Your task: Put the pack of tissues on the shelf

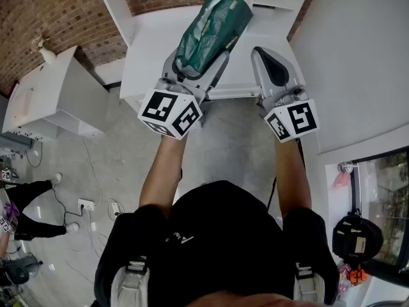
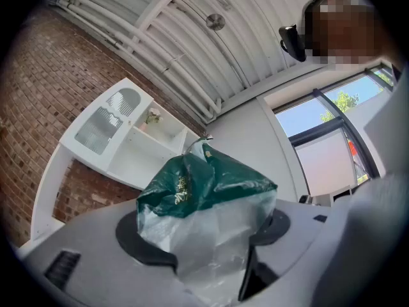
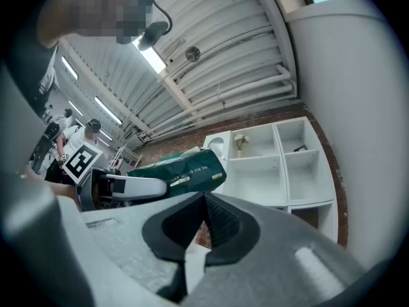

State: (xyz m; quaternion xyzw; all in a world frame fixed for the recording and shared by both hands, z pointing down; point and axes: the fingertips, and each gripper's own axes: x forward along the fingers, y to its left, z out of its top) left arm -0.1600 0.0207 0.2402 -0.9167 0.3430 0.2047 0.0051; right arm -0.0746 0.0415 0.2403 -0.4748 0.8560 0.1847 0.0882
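Head view: pack of tissues (image 1: pixel 211 27) clamped at near end in left gripper (image 1: pixel 195 66), long axis along the jaws, far end pointing forward toward white shelf unit (image 3: pixel 285 171); right gripper (image 1: pixel 267 59) alongside, jaws together, empty.

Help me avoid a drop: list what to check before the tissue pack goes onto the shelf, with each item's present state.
1. Grip: the left tongs are shut on the pack of tissues: ok.
2. Firm hold: only the pack's near end is pinched and most of it juts out: cannot tell.
3. Right tongs out of the way: shut, empty, beside the pack: ok.
4. Free spot: the shelf compartment below the flowers looks bare: ok.
5. Gap between pack and shelf: cannot tell.
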